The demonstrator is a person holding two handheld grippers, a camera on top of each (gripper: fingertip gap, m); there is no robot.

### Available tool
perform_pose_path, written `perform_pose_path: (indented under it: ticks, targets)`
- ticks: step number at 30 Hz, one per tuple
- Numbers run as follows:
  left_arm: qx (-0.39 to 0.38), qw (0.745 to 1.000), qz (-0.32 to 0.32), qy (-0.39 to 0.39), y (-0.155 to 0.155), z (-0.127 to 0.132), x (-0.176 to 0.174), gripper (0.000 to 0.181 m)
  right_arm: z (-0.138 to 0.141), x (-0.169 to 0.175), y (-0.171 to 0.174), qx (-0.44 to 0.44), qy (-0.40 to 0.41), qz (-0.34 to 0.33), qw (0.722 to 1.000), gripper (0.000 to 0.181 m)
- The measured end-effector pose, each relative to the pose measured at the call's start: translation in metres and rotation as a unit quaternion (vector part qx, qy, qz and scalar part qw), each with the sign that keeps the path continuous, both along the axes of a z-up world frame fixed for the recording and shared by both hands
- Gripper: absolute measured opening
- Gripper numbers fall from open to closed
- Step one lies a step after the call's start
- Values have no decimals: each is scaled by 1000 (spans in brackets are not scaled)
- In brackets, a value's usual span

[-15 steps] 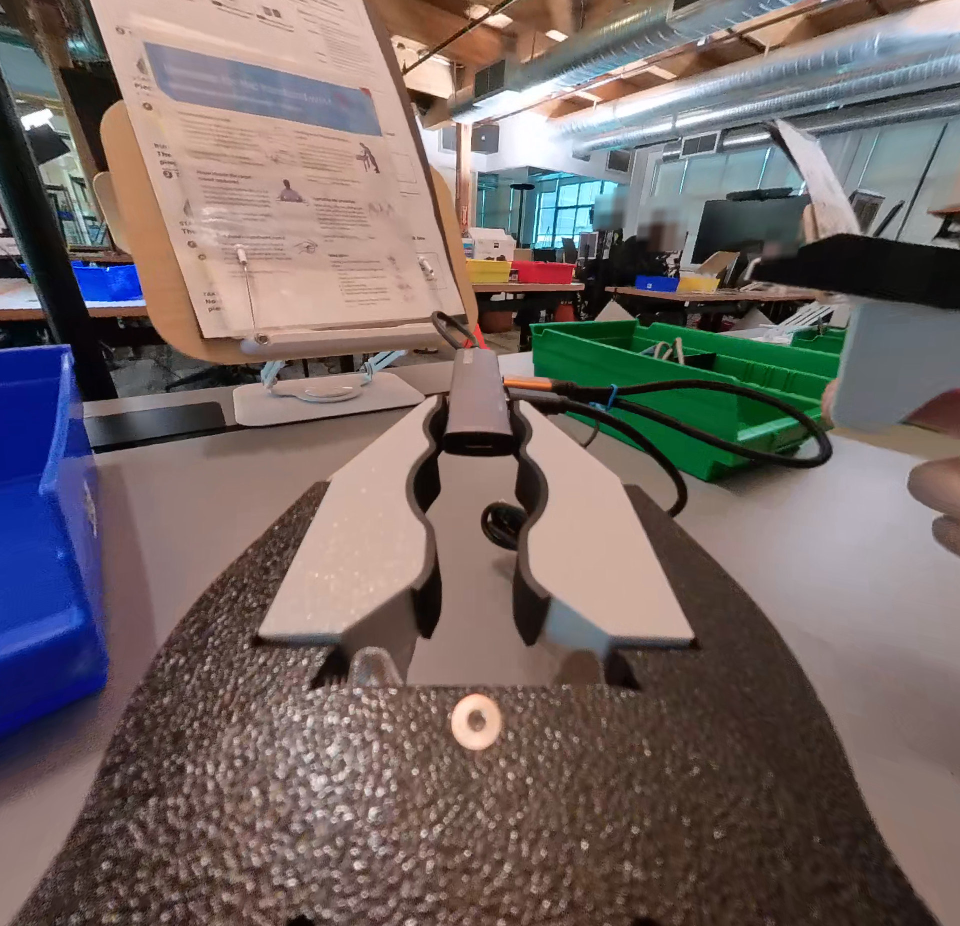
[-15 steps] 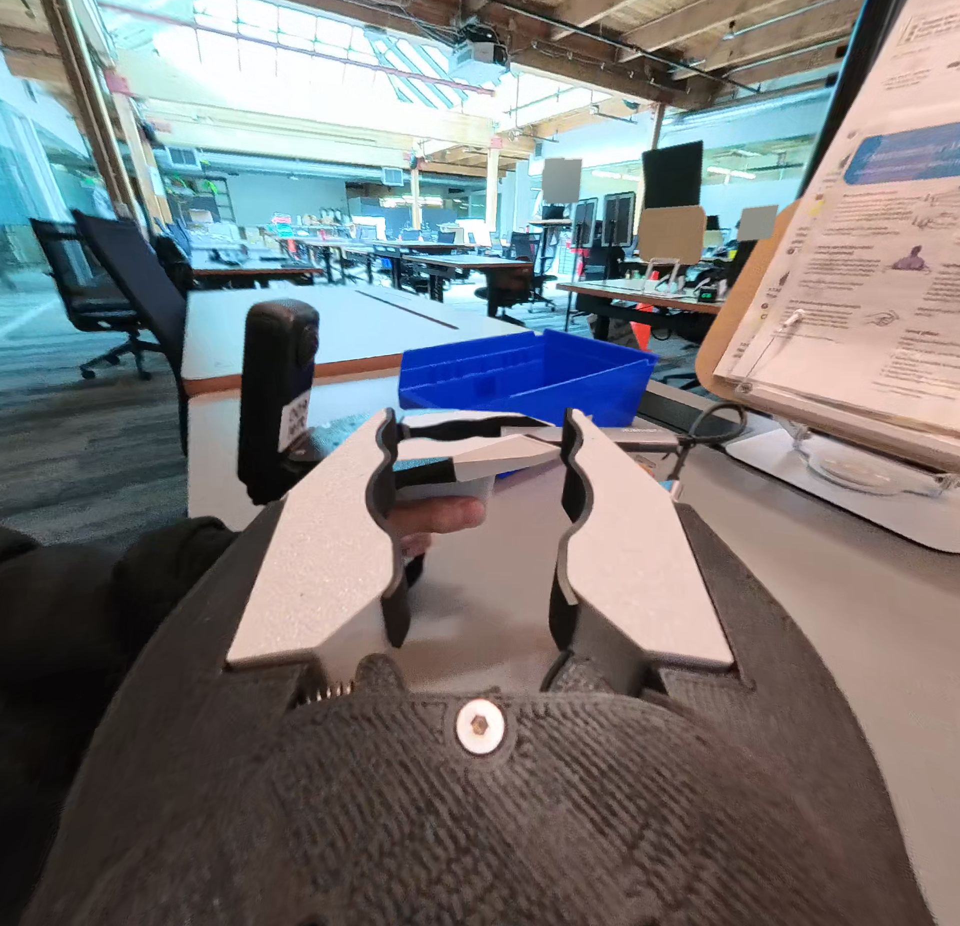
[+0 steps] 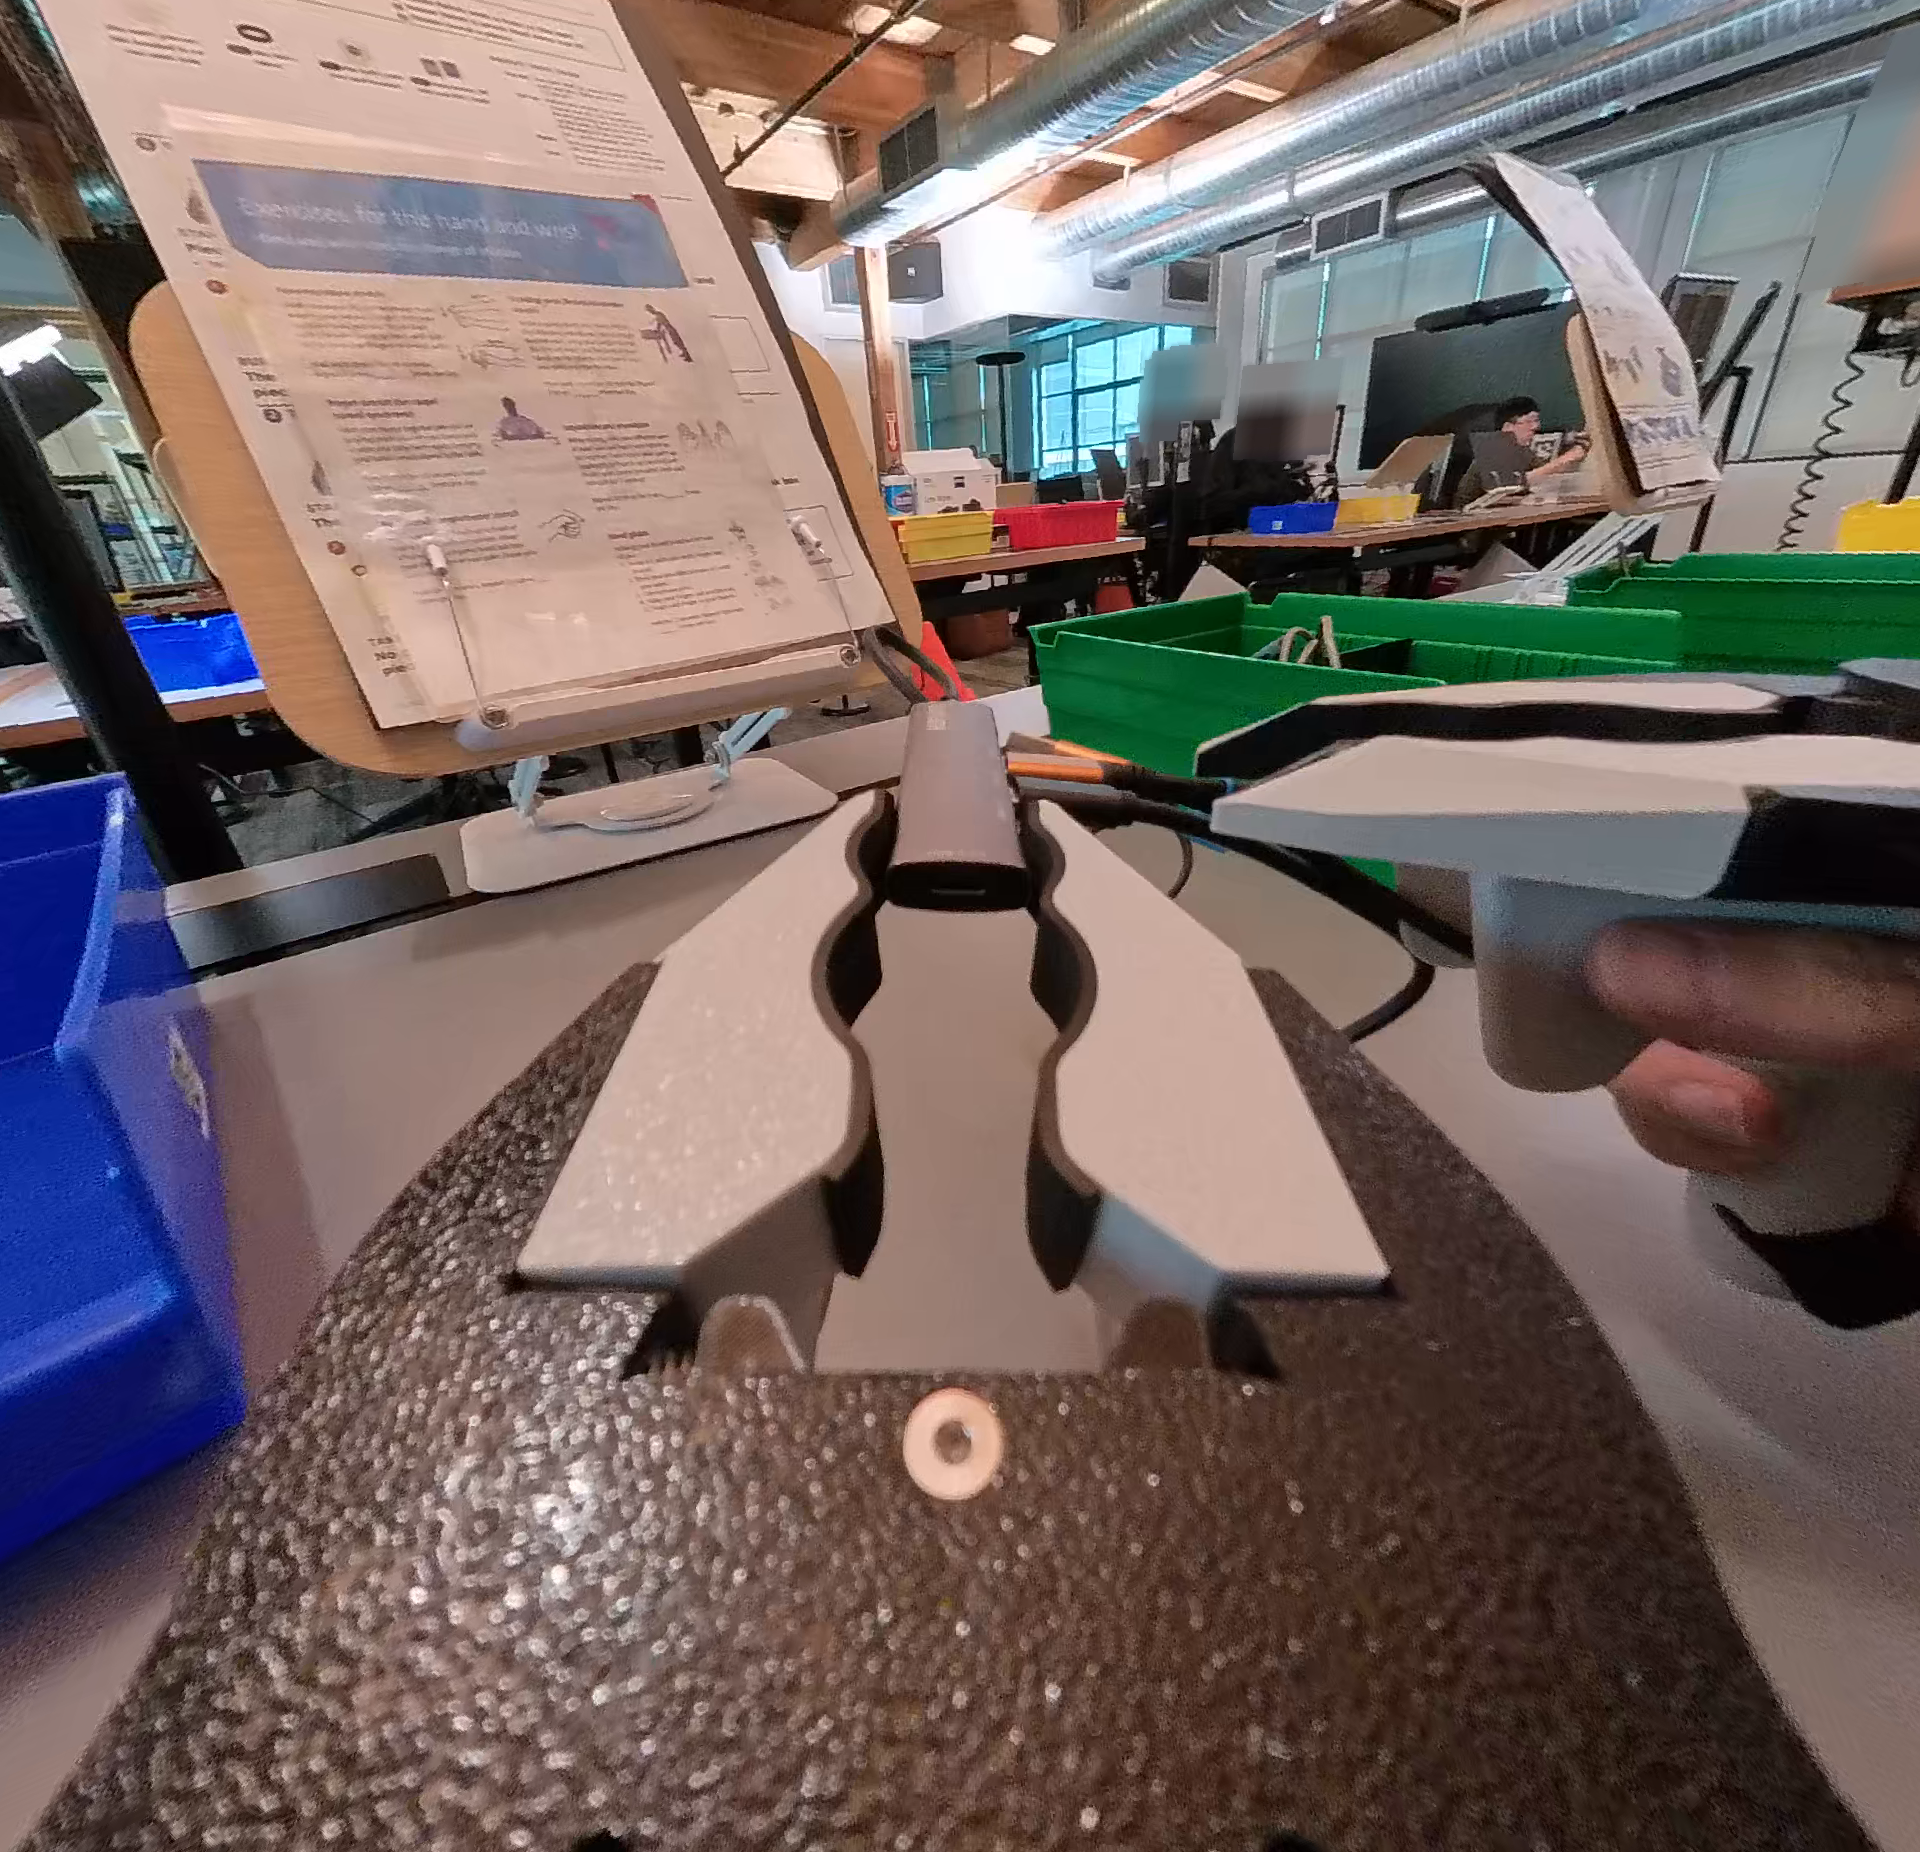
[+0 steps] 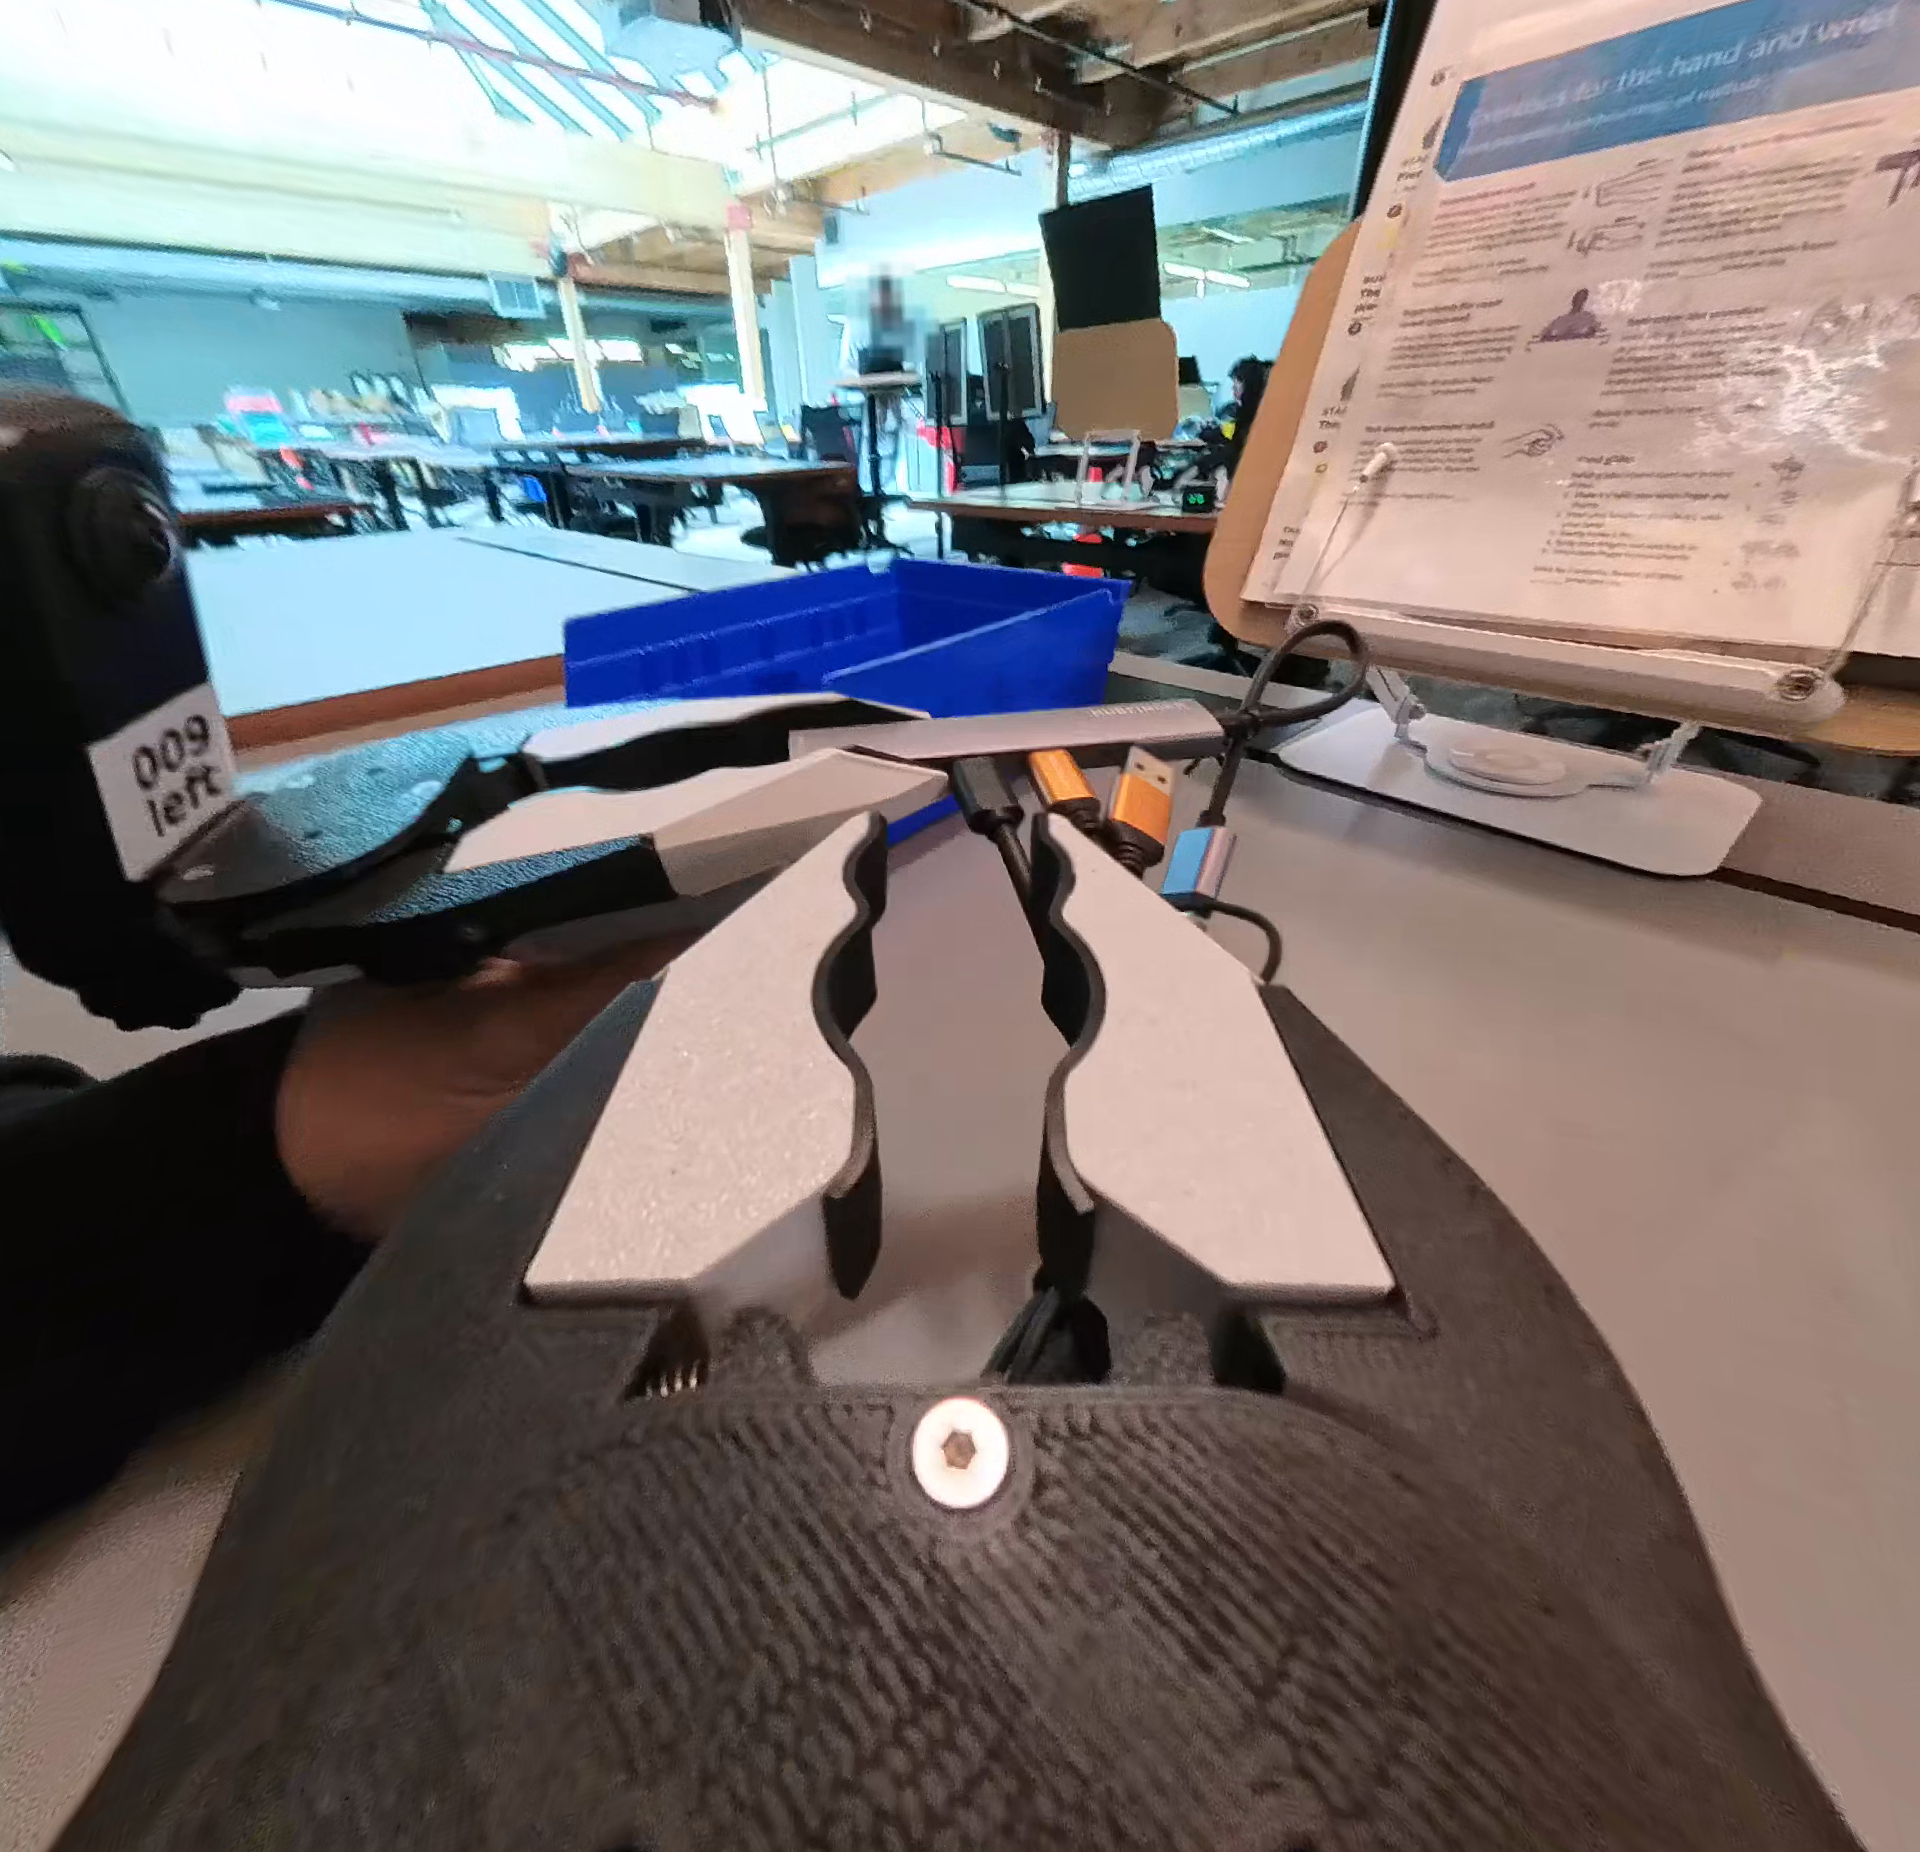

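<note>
Gripped in the left gripper (image 3: 956, 852): a grey hub (image 3: 951, 794), jaws clenched on the two narrow sides of its near end, held off the table (image 3: 416, 992). Pointed its long axis straight away from that gripper, toward the document stand (image 3: 520, 400). Lay crosswise in the right wrist view, running left to right just past the fingertips there.

Met the hub's long side square-on with the right gripper (image 4: 956, 836), jaws released and apart, nearer than the left to the row of plugs. Directly ahead of that gap sat a black plug (image 4: 977, 789), seated in the hub. Trailed its black cable (image 4: 1018, 888) back between the two fingers, close along the right-hand one, with room to spare on the other side.

Beside it to the right: two orange plugs (image 4: 1060, 779), the second with its metal tip possibly short of its socket, though too blurred to settle. Lower, a blue connector (image 4: 1195, 857).

Hid the cable's run under the right gripper's body. Cut off the hub's far end and its looped tail in the left wrist view. Showed only part of the hand (image 3: 1745, 1054) under the right gripper. Flanked by a blue bin (image 4: 935, 628) and a green bin (image 3: 1195, 680)
</note>
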State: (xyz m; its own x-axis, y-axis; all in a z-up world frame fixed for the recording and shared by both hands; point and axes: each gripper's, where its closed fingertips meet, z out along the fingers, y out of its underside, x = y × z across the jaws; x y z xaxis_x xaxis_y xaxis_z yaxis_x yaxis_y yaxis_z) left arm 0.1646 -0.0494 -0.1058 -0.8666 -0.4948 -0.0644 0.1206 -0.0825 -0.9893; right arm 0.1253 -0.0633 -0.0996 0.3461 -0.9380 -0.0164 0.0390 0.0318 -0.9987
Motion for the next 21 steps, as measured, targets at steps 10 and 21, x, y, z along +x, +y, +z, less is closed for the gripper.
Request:
perform_pose_path:
  ticks: [10, 21]
  targets:
    - [14, 1000, 10, -19, 0, -1, 1, 22, -14, 14, -1, -46, 67, -54, 995, 28]
    - [-20, 999, -40, -9, -4, 3, -8, 22, -9, 7, -7, -8, 51, -43, 998, 10]
